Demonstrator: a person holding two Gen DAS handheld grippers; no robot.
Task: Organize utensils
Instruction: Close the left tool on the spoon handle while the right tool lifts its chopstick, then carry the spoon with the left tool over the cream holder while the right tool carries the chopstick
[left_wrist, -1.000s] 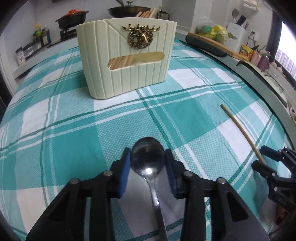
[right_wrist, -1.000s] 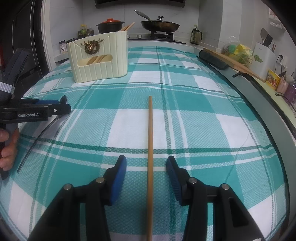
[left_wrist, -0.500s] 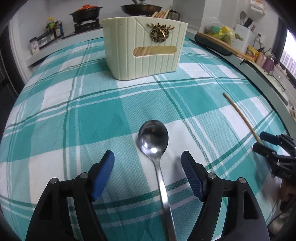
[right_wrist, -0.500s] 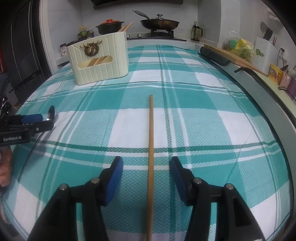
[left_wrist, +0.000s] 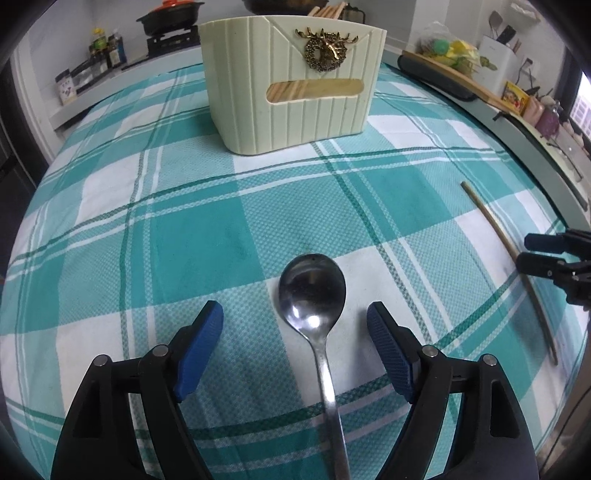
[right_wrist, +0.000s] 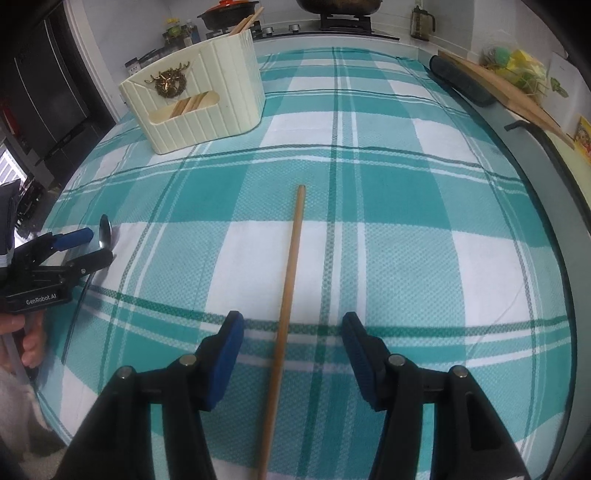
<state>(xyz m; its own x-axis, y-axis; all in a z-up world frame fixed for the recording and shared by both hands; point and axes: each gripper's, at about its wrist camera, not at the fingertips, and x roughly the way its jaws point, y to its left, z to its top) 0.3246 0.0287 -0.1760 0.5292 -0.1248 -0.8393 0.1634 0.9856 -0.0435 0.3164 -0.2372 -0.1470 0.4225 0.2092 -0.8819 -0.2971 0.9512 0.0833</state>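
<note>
Teal-and-white checked cloth (left_wrist: 207, 240) covers the worktop on which all items lie. We hold the left gripper (left_wrist: 295, 328) with its blue fingers (left_wrist: 201, 332) spread and opening; the steel spoon (left_wrist: 314, 295) lies flat on the cloth between them, bowl pointing away, and neither pad touches it. We hold the right gripper (right_wrist: 291, 347) with its fingers (right_wrist: 231, 343) spread on either side of the wooden chopstick (right_wrist: 291, 254), which lies flat and clear of both pads. The cream ribbed utensil holder (left_wrist: 291, 92) stands upright at the far end of the cloth, well apart from both utensils. Several wooden sticks, probably chopsticks, lean inside it and show through its front slot. A hand (right_wrist: 29, 339) grips the left gripper's handle at the edge of the right wrist view.
</note>
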